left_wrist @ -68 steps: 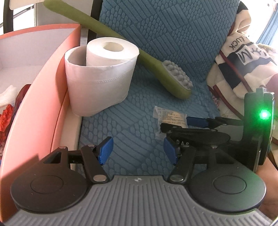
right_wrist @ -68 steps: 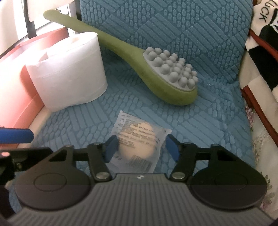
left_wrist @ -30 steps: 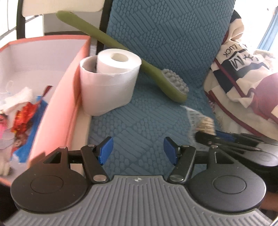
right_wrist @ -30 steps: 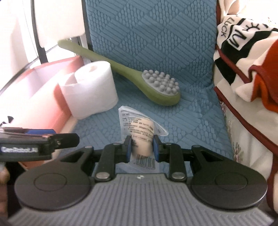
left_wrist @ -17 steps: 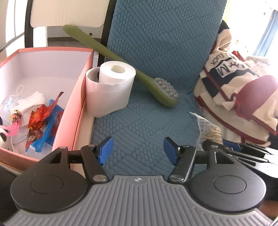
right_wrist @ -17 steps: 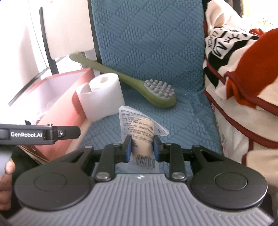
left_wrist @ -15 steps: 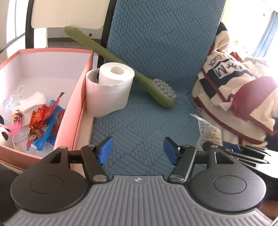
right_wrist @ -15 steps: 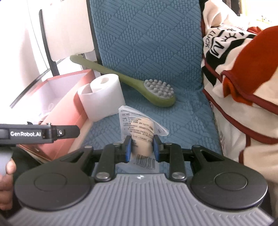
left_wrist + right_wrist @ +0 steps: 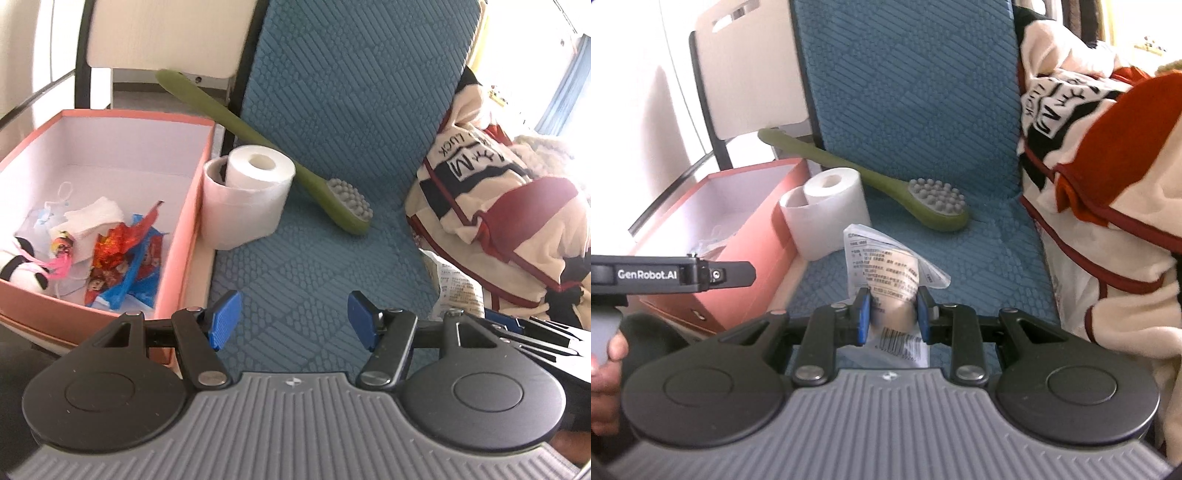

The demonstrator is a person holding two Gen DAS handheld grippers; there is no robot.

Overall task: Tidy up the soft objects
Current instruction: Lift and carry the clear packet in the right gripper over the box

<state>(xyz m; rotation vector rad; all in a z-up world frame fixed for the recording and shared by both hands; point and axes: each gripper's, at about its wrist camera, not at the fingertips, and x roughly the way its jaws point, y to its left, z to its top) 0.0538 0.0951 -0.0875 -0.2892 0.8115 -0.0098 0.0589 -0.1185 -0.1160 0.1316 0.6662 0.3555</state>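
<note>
Left of both tongs sits the pink box (image 9: pixel 184 229) — the likely drop spot. The left gripper (image 9: pixel 293 319) gapes empty; the right gripper (image 9: pixel 893 319) pinches the wrapped sponge packet (image 9: pixel 892 280) — raised above the blue cushion (image 9: pixel 960 258).

The toilet paper roll (image 9: pixel 248 197) stands on the seat cushion (image 9: pixel 314 266), box (image 9: pixel 184 229) to its left, massage brush (image 9: pixel 343 206) behind-right, blanket (image 9: pixel 498 206) far right.
</note>
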